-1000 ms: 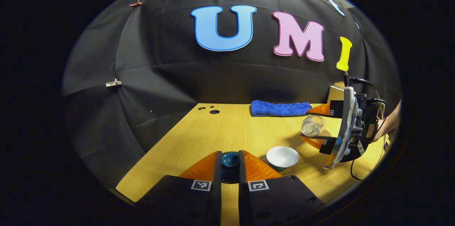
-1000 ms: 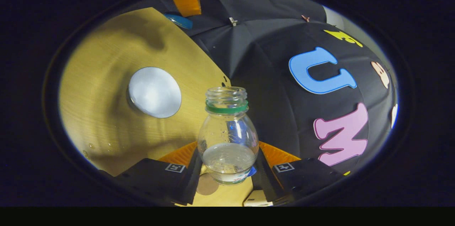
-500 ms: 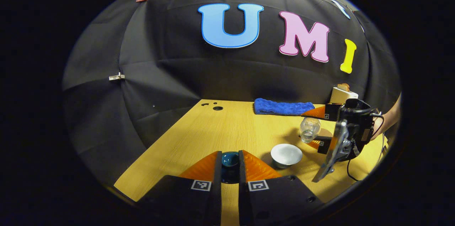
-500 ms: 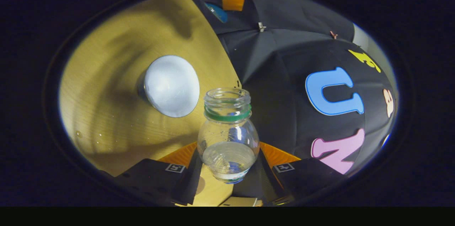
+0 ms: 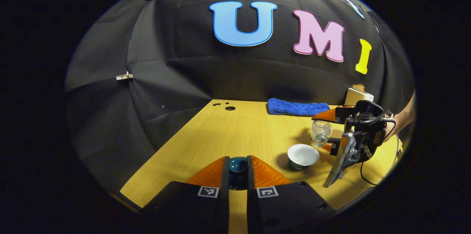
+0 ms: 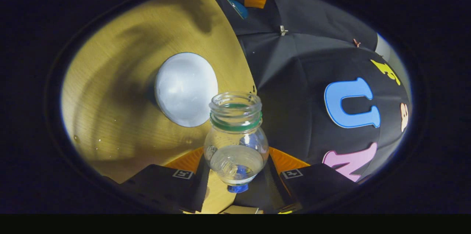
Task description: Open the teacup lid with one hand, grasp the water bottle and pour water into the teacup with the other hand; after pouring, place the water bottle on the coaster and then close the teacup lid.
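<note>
A: Teacup (image 5: 303, 156) first. It sits on the big table (image 5: 235, 131), open, with its white inside showing. Where is the water bottle (image 6: 236, 142)?

B: Up in the air, just beside the teacup. The right hand-held gripper (image 6: 235, 175) has both fingers pressed on the bottle's sides. In the left gripper view the bottle (image 5: 320, 134) leans over, and its mouth points down toward the teacup. I cannot tell if water is running out.

A: So which way does it have to go?

B: In the right gripper view the teacup (image 6: 186, 88) lies up and to the left of the bottle mouth. I think the mouth must swing a bit that way, over the rim, and tip more. The bottle has only a little water at the bottom.

A: Is there room?

B: Yes. Bare table lies all around the teacup. A blue cloth (image 5: 297, 108) is well apart, at the far edge by the wall.

A: And the lid?

B: The left hand-held gripper (image 5: 238, 169) is clamped on the small dark lid (image 5: 238, 165), off to the left of the teacup and out of the way.

A: Which one is nearer the teacup?

B: The right one, with the bottle.
</note>
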`<state>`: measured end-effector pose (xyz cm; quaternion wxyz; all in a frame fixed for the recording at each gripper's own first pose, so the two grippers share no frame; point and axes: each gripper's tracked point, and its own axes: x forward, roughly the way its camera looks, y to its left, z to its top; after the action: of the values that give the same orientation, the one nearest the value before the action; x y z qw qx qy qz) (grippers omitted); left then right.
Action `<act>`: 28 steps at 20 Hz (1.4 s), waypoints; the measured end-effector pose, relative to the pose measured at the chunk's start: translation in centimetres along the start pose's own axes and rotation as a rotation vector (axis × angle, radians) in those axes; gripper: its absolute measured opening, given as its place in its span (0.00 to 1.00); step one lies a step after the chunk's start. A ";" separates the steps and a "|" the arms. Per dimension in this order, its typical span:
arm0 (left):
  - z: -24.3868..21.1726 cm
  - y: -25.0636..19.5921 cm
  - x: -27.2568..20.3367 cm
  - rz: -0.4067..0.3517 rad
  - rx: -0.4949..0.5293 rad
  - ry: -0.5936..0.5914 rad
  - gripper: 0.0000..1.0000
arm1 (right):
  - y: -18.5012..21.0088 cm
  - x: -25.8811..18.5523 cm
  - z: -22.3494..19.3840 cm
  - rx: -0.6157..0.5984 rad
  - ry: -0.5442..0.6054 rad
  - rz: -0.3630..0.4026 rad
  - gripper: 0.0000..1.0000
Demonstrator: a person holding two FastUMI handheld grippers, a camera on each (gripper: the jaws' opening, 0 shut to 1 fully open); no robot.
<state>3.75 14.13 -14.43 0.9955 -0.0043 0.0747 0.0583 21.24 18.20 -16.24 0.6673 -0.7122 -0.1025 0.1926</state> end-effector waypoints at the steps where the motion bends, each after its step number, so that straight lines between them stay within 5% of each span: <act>1: -0.1 -0.1 0.1 -0.001 0.000 0.000 0.23 | -0.1 0.0 0.0 -0.011 -0.003 0.000 0.71; 8: -0.7 -0.4 0.1 -0.006 -0.008 0.008 0.23 | -2.7 1.4 0.7 -0.164 -0.052 -0.056 0.71; 28: -1.7 1.6 0.0 0.024 -0.032 0.018 0.23 | -1.6 3.7 1.3 -0.300 -0.084 -0.036 0.71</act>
<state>3.31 15.69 -16.14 0.9938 -0.0196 0.0825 0.0716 24.29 21.00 -15.19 0.5520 -0.7931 -0.1707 0.1929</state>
